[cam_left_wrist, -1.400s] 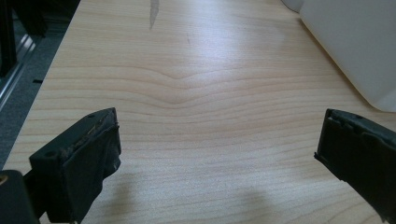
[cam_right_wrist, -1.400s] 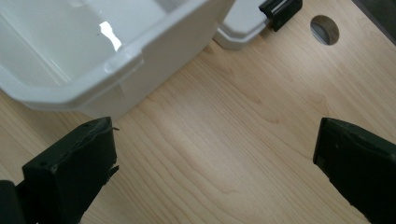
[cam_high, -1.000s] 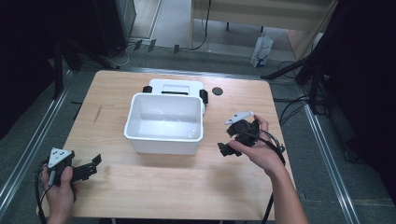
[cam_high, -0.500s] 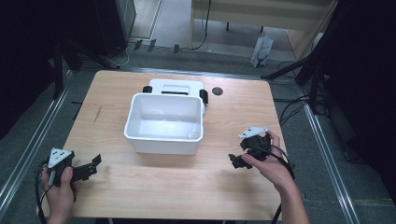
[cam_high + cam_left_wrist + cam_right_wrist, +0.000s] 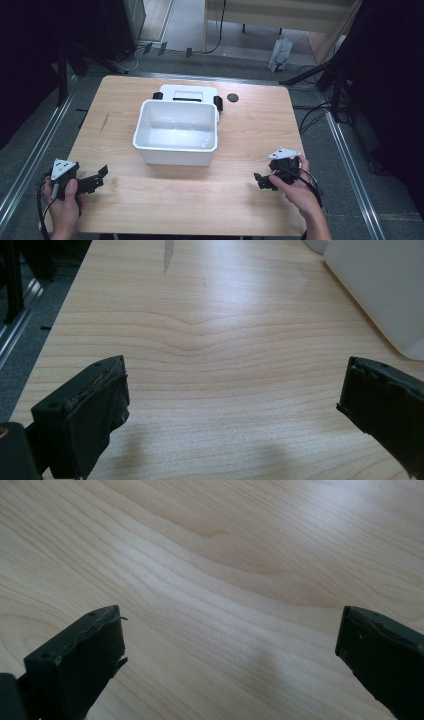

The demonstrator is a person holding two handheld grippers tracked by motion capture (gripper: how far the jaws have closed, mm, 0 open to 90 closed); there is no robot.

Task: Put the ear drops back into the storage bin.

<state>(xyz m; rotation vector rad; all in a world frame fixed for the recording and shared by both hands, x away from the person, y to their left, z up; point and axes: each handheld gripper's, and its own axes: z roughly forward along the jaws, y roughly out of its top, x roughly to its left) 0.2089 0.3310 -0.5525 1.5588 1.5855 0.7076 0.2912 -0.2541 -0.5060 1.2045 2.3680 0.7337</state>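
Note:
A white plastic bin (image 5: pixel 176 131) stands in the middle of the wooden table (image 5: pixel 250 135), with its white lid (image 5: pixel 187 93) and black clips lying flat behind it. My left gripper (image 5: pixel 99 178) rests at the table's front left corner, held in a hand, jaws wide apart over bare wood (image 5: pixel 230 405). The bin's side (image 5: pixel 380 285) shows at the top right of the left gripper view. My right gripper (image 5: pixel 261 181) sits low at the front right, open, with bare wood between its jaws (image 5: pixel 230 655).
A small black round cap (image 5: pixel 232 97) lies on the table behind the bin to the right. Metal rails run along the floor on both sides of the table. A white bag (image 5: pixel 280 52) stands on the floor beyond the far edge.
My right gripper has drawn back from beside the bin toward the front right of the table and dropped lower. The left gripper has stayed in place.

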